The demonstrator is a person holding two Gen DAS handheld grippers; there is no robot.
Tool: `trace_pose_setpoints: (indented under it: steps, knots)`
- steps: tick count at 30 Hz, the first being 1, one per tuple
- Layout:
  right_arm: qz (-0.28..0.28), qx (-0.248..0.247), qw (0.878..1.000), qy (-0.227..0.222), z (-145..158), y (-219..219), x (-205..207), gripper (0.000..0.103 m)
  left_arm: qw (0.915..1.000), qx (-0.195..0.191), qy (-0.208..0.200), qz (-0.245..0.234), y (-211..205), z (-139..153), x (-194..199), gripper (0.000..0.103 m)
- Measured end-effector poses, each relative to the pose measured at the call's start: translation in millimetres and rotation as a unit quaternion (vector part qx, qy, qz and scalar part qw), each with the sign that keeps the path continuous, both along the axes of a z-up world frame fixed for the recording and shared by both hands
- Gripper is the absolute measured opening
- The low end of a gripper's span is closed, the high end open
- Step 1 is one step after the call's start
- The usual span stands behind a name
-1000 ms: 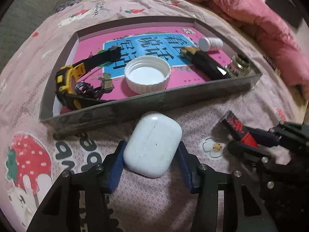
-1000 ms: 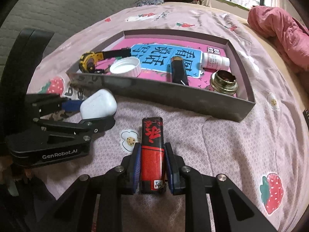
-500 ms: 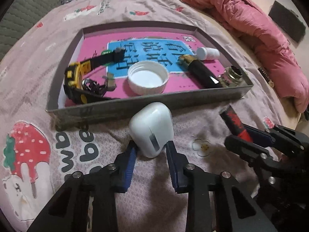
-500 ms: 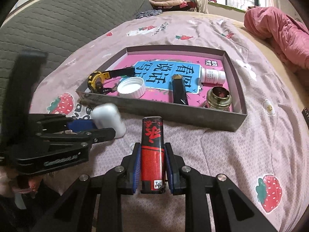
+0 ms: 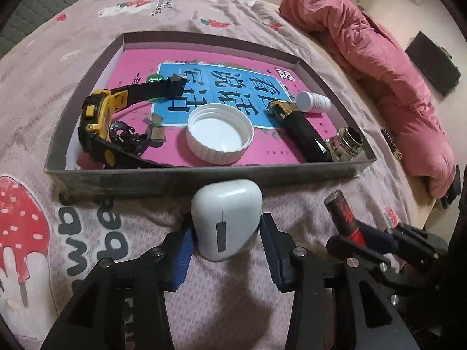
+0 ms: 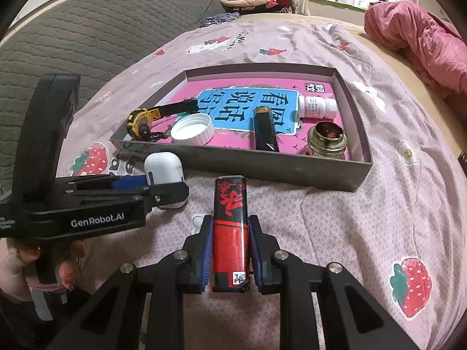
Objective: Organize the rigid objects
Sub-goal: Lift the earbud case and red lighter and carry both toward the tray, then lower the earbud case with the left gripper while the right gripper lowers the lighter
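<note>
My left gripper (image 5: 226, 250) is shut on a white earbud case (image 5: 226, 220), tilted with its hinge side facing me, above the bedsheet just in front of the grey tray (image 5: 204, 178). It also shows in the right wrist view (image 6: 165, 175). My right gripper (image 6: 230, 250) is shut on a red and black lighter (image 6: 230, 227), held above the sheet short of the tray's near wall (image 6: 262, 166). The lighter also shows at the right of the left wrist view (image 5: 343, 214).
The tray holds a yellow and black watch (image 5: 99, 119), a white jar lid (image 5: 220, 132), a black lighter (image 5: 300, 128), a small white bottle (image 5: 313, 102) and a brass fitting (image 5: 348, 143). A pink quilt (image 5: 379, 67) lies right of the tray. A grey headboard (image 6: 87, 35) stands at left.
Both grippers have lifted their objects off the sheet and risen. The earbud case has tipped from lying flat to standing tilted in the left gripper.
</note>
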State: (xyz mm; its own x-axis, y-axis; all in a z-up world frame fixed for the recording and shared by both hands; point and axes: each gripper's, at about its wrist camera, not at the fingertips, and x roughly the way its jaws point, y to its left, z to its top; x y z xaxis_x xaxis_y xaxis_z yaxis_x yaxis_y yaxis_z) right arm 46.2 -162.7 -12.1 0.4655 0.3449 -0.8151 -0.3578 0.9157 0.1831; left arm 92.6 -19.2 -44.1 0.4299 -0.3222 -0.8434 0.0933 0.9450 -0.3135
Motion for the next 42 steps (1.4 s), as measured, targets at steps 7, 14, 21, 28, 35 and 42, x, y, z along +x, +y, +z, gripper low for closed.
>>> trace_pose_setpoints:
  steps: [7,14,21,28,35,42]
  knots:
    - [-0.007,0.001,1.000,0.000,0,-2,1,0.023,0.9992,0.029,-0.001,0.028,-13,-3,7,0.046]
    - [-0.012,0.003,1.000,-0.004,3,-4,0,0.023,0.9959,0.074,-0.008,0.052,-23,-4,5,0.046]
    - [-0.009,0.010,1.000,-0.017,11,-3,-2,0.023,0.9969,0.057,-0.002,0.055,-14,2,-3,0.045]
    - [-0.010,0.021,0.999,-0.033,23,-2,-1,0.023,0.9974,0.033,-0.013,0.063,1,24,-16,0.045]
    - [-0.016,0.025,0.998,-0.052,38,-3,4,0.023,0.9959,0.030,-0.048,0.070,13,57,-13,0.045]
    - [-0.028,0.032,0.997,-0.069,55,-7,17,0.023,0.9948,0.029,-0.065,0.073,17,78,0,0.045]
